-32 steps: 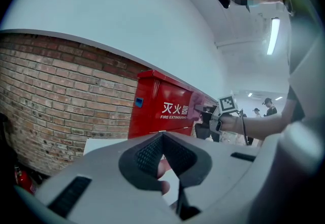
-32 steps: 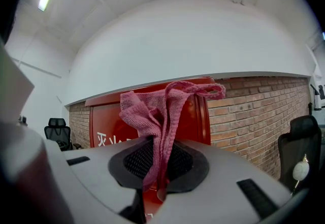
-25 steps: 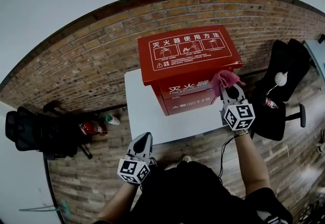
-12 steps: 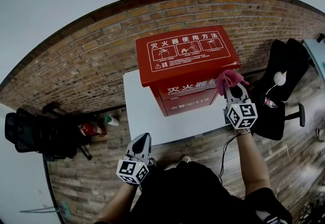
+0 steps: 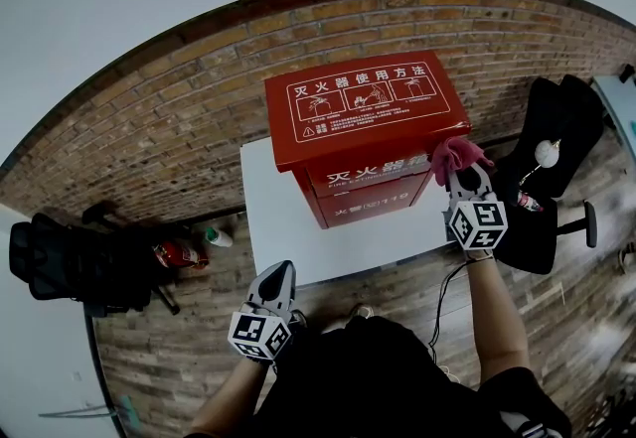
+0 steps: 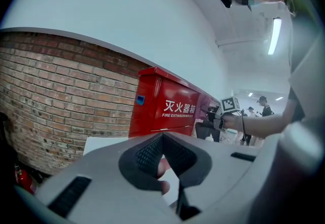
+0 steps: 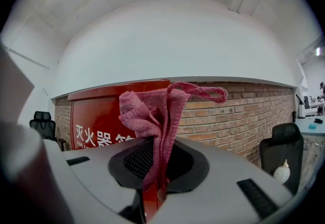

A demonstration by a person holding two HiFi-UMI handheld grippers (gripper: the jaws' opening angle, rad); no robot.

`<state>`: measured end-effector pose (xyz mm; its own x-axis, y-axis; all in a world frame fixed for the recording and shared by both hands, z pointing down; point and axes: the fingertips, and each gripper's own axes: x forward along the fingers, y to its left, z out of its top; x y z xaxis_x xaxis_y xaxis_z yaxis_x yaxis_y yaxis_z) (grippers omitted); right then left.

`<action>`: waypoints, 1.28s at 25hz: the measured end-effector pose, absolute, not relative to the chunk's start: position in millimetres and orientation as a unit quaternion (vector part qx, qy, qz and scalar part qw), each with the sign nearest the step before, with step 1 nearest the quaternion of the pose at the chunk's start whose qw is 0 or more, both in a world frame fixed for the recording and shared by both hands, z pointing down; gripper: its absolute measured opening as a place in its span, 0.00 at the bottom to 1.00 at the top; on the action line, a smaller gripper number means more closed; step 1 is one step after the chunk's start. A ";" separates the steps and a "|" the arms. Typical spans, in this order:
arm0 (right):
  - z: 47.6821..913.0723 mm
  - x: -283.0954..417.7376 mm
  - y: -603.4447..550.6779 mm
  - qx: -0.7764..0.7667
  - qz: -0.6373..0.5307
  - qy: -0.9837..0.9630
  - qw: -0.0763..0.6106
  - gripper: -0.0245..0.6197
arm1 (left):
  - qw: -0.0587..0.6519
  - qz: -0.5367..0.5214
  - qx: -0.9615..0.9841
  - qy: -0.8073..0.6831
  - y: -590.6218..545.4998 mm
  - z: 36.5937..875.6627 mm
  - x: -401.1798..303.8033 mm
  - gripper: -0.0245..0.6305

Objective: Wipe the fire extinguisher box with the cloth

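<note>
Right gripper (image 5: 458, 174), fingers pinching a crumpled pink knitted cloth (image 5: 452, 153), meets the right corner of the red metal fire extinguisher box (image 5: 363, 113), frame centre. Wiping seems under way; next, a pressed sweep. Left gripper (image 5: 282, 270): fingers together, empty.

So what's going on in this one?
A person is working with a gripper in each hand, standing at a white table against a brick wall. The right gripper is shut on a pink cloth and holds it at the front right corner of the red box, which stands on the table. The left gripper hangs low near the person's body, jaws together, with nothing in it. Wiping looks under way.
</note>
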<state>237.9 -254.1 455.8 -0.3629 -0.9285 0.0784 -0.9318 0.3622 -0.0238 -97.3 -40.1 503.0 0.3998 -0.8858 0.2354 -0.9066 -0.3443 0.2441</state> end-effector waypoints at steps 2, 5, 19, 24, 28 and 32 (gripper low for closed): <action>456.2 241.3 -255.2 0.568 0.029 -0.822 0.029 0.13 | 0.170 0.030 0.819 -0.547 -40.7 503.1 -97.6 0.06; 455.8 242.9 -255.9 0.568 0.027 -0.822 0.031 0.13 | 0.172 0.030 0.819 -0.547 -40.8 503.6 -97.0 0.06; 494.9 239.7 -255.7 0.567 0.024 -0.821 0.069 0.13 | 0.176 0.029 0.816 -0.550 -42.5 505.5 -101.0 0.06; 517.6 238.4 -256.1 0.566 0.038 -0.820 0.083 0.13 | 0.176 0.028 0.814 -0.552 -42.5 504.6 -101.9 0.06; 533.4 238.5 -257.0 0.567 0.050 -0.818 0.089 0.13 | 0.176 0.029 0.814 -0.552 -43.1 505.7 -101.8 0.06; 545.5 239.0 -257.8 0.568 0.061 -0.815 0.090 0.13 | 0.179 0.029 0.813 -0.553 -43.4 507.2 -102.7 0.06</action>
<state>239.0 -257.8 545.5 -0.3376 -0.9160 0.2167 -0.9381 0.3463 0.0021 -102.7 -43.4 507.2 0.3861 -0.8893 0.2449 -0.9101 -0.3240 0.2584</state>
